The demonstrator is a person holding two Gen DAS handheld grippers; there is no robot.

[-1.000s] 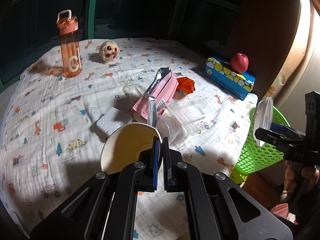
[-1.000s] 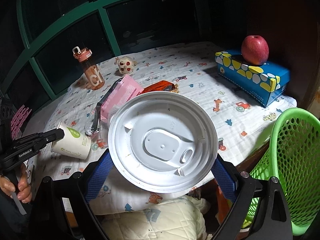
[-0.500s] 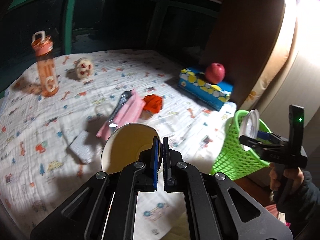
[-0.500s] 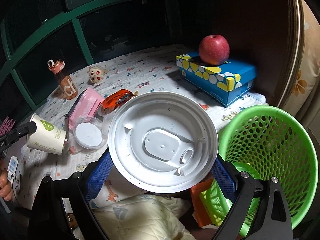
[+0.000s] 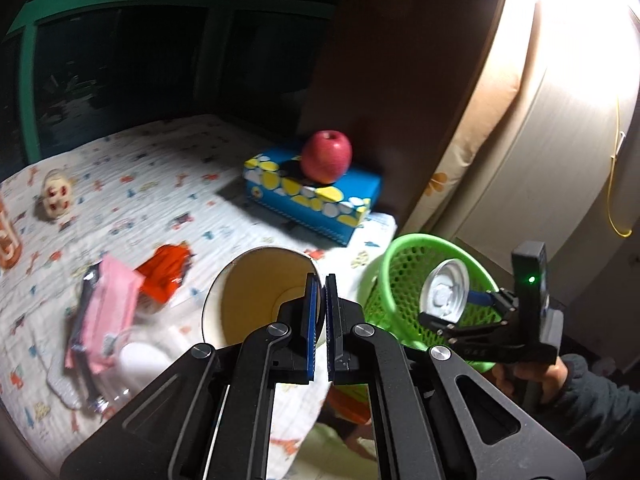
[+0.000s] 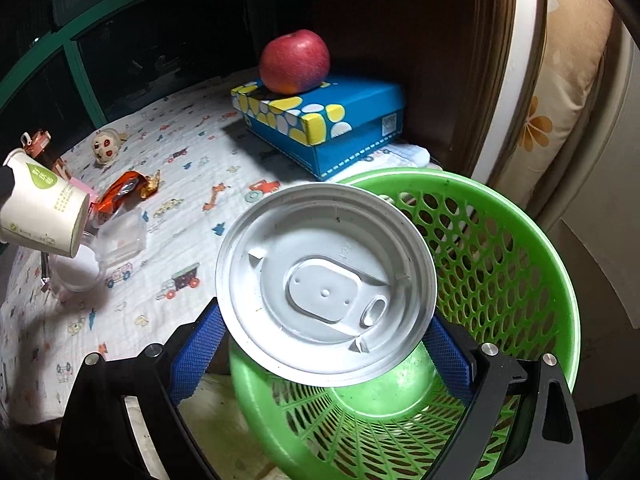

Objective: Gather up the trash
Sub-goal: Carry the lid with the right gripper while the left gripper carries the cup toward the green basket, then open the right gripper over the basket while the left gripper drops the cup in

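Two hand-held grippers carry trash toward a green basket (image 6: 500, 240) that stands just beside a bench (image 6: 168, 216) covered with a printed cloth. The right gripper (image 6: 326, 334) grasps a white plastic lid (image 6: 326, 284) by its rim, one of the blue fingers (image 6: 196, 356) on either side, and holds it tilted over the near part of the basket's open mouth. The left gripper (image 5: 320, 316) is clenched on the wall of a paper cup (image 5: 256, 292), one finger inside the cup and one outside, so the cup hangs on its side above the bench edge, short of the basket. More trash lies on the bench: a pink packet (image 5: 106, 312), an orange wrapper (image 5: 166, 272) and clear plastic pieces (image 6: 120, 236). An apple (image 6: 294, 60) sits on a blue box (image 6: 332, 120) at the back; these look like things to leave alone. To do this step well, the lid should probably be centred over the basket's opening before the fingers part, since a flat, light lid could glide sideways or catch the rim. The cup, gripped by a thin paper wall, may crumple or slip, so a steady carry until it is over the opening seems wise.
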